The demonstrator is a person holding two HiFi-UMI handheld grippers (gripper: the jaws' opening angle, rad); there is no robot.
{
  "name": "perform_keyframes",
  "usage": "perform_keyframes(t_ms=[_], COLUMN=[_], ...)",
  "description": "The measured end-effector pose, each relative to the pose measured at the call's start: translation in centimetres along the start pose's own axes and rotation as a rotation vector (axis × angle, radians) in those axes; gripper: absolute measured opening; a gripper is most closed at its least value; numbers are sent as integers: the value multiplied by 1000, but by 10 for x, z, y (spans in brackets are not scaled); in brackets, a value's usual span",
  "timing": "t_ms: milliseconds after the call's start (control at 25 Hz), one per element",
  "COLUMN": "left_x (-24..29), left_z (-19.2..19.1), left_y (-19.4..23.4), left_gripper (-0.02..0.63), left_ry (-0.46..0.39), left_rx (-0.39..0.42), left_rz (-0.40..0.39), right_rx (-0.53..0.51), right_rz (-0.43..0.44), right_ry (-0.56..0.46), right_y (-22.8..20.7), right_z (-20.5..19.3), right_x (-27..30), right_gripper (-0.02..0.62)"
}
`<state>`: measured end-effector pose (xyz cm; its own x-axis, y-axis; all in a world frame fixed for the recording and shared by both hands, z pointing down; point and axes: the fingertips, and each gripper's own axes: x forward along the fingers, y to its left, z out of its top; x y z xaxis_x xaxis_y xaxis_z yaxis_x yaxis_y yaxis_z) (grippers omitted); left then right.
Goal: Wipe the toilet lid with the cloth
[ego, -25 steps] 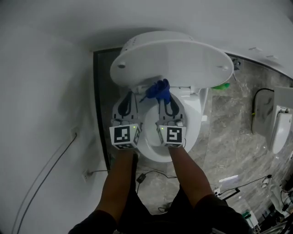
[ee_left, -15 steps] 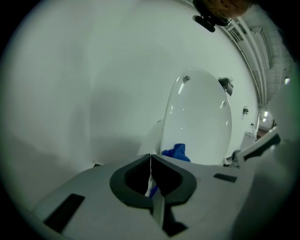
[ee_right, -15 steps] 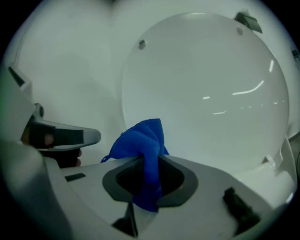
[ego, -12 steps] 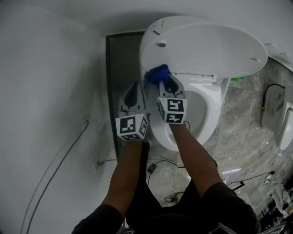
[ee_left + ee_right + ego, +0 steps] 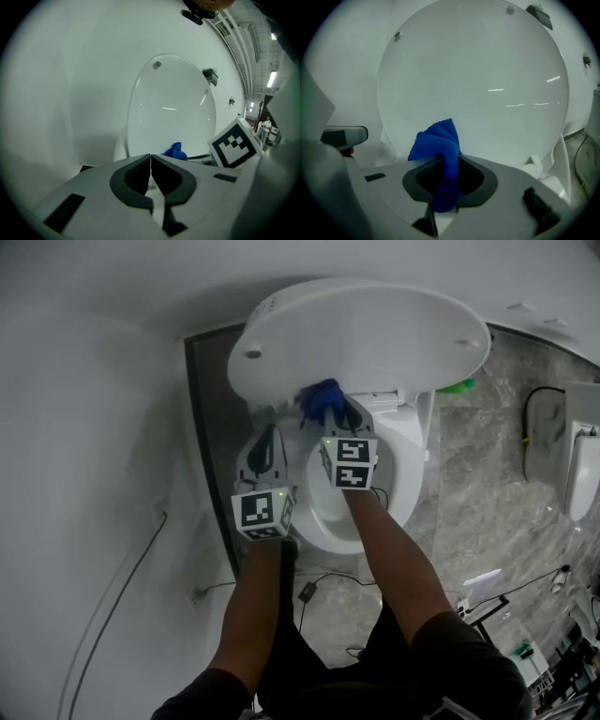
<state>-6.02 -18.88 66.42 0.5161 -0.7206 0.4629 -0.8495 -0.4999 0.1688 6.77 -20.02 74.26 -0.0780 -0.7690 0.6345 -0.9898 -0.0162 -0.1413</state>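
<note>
Down by the raised toilet lid, the right gripper had its jaws clamped on the blue cloth, lid dead ahead, while the left gripper, jaws closed and empty, sat further back.

Blue cloth in right claw, white toilet lid beyond it, black-and-white patterned marker cube behind, grey veined floor.

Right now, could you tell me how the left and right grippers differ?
The left gripper is shut on nothing; the right gripper is shut on the blue cloth. The right gripper reaches nearer the raised toilet lid than the left gripper. Both face the lid.
</note>
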Motion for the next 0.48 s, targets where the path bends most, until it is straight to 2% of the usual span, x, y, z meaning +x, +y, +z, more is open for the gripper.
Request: perform_keyframes(t_ms=[160, 480], left_x=[12, 37], left_z=[-3, 4], left_y=[-25, -68], left_gripper=[12, 12], left_ry=[28, 44], left_rx=[-34, -30], left_rz=[-43, -107], right_rx=[4, 27], right_rz=[-65, -209], right_ry=[19, 42], right_y=[-43, -134], right_z=[-3, -16], right_x=[-14, -38], right_gripper=[67, 67])
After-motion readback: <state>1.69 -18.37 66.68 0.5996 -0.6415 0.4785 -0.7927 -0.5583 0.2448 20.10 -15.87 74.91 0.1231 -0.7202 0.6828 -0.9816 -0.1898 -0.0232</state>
